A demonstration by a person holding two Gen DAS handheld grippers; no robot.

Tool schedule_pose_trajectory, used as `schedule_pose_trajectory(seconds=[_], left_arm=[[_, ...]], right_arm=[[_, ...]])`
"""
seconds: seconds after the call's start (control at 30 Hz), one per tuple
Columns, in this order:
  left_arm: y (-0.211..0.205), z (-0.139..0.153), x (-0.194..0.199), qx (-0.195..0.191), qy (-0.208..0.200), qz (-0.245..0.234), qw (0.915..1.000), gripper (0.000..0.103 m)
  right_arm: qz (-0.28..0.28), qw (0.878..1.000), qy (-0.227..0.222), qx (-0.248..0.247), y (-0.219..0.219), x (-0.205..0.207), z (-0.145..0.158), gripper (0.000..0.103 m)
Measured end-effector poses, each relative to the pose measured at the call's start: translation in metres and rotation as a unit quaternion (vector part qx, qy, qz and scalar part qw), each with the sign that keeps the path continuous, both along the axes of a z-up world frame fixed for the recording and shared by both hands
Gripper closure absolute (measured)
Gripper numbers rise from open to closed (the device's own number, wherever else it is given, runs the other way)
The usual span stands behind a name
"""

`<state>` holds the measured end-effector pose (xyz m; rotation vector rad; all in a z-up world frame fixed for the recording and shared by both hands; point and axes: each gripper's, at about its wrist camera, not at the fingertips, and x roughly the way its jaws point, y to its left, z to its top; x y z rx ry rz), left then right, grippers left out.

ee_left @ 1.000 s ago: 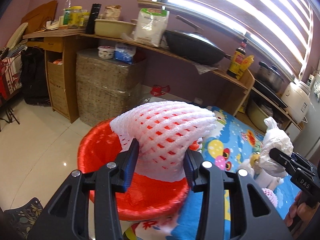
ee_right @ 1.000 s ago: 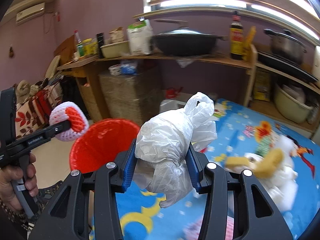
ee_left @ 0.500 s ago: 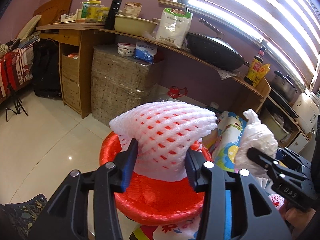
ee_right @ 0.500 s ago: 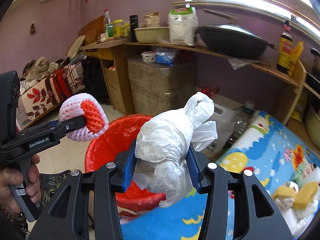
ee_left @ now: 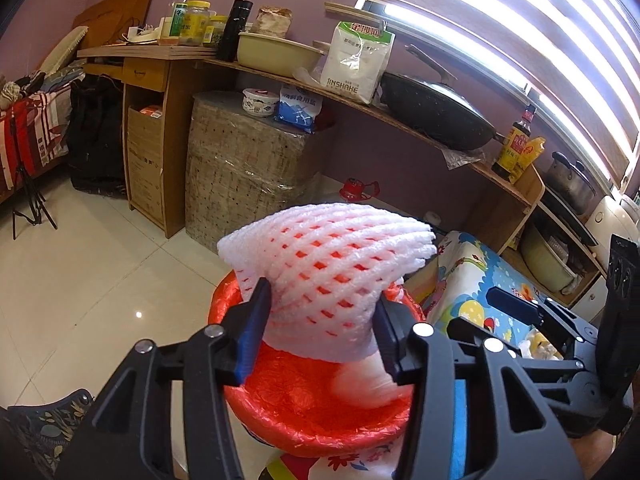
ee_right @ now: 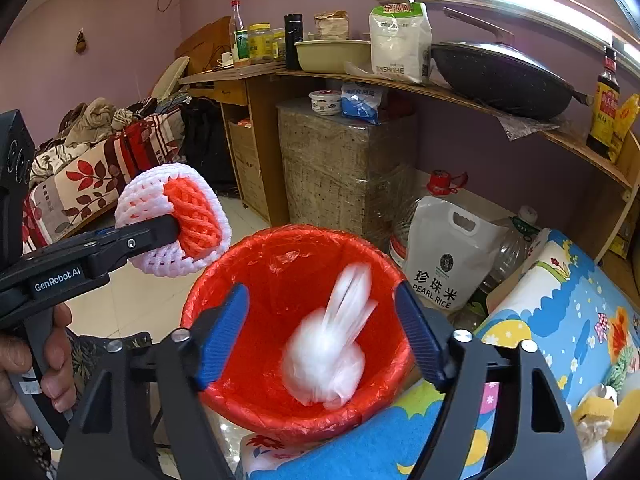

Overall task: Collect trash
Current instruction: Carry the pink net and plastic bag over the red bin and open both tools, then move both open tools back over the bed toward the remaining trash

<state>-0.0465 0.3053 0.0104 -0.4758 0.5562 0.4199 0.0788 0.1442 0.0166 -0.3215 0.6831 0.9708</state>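
Observation:
My left gripper (ee_left: 318, 330) is shut on a white foam fruit net (ee_left: 328, 268) and holds it above the red-lined trash bin (ee_left: 304, 420). In the right wrist view the net (ee_right: 172, 224) with an orange inside hangs left of the bin (ee_right: 288, 264), held by the left gripper (ee_right: 160, 236). My right gripper (ee_right: 322, 336) is open over the bin. A knotted white plastic bag (ee_right: 328, 348), motion-blurred, is falling inside the bin; it also shows blurred in the left wrist view (ee_left: 364, 384). The right gripper (ee_left: 516, 312) shows at the right of the left wrist view.
A colourful cartoon mat (ee_right: 560, 304) lies to the right with more trash (ee_right: 600, 412) on it. A rice bag (ee_right: 448, 256) and bottles stand behind the bin. A wrapped box (ee_right: 344, 172), wooden shelves with a wok (ee_right: 500, 72) and a sofa (ee_right: 92, 172) ring the tiled floor.
My right gripper opened and let the white plastic bag go; it is dropping into the bin. Both grippers moved closer over the bin. The left still holds the foam net.

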Motion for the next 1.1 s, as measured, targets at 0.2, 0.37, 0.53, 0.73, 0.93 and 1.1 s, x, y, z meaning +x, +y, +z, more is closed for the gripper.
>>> schedule_pose_trajectory(seconds=[0.2,0.37,0.53,0.73,0.93,1.1], left_arm=[[-0.004,-0.009,0.009,-0.010,0.012,-0.012,0.9998,0.032],[-0.009,-0.009,0.011,-0.008,0.014,-0.015,0.9998,0.026],[-0.018,-0.002,0.011,-0.006,0.008,-0.022,0.9997,0.026],[-0.040,0.009,0.011,0.002,0.000,-0.044,0.9990,0.026],[-0.073,0.022,0.011,0.010,-0.008,-0.068,0.9976,0.024],[-0.102,0.027,0.012,0.014,-0.008,-0.091,0.9957,0.021]], right_arm=[[-0.022,1.000,-0.006,0.005,-0.018,0.005,0.004,0.025],[-0.049,0.999,-0.008,0.018,-0.045,0.012,0.014,0.022],[-0.073,0.997,-0.015,0.034,-0.076,0.013,0.027,0.020],[-0.110,0.993,-0.027,0.045,-0.122,0.009,0.042,0.019],[-0.157,0.986,-0.032,0.049,-0.179,0.000,0.047,0.018],[-0.199,0.978,-0.029,0.051,-0.228,-0.006,0.046,0.018]])
